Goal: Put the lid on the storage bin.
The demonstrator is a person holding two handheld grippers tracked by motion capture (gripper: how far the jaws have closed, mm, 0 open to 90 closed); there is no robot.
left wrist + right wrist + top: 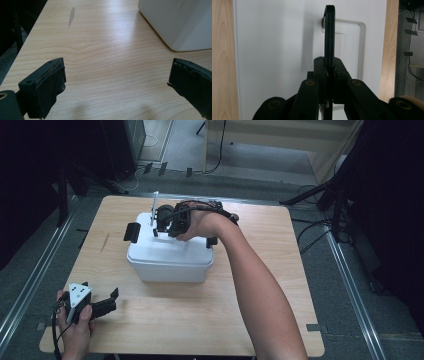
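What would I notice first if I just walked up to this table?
The big white box in the middle of the wooden table. The right gripper has its fingers pinched on the box's black handle, standing up from the lid. The left gripper rests open at the near left corner.

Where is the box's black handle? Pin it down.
In the right gripper view the black handle stands upright over the white box lid, clamped by the right gripper.

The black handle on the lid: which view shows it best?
Right gripper view: the handle stands edge-on, pinched by the right gripper. In the high view the hand hides most of it.
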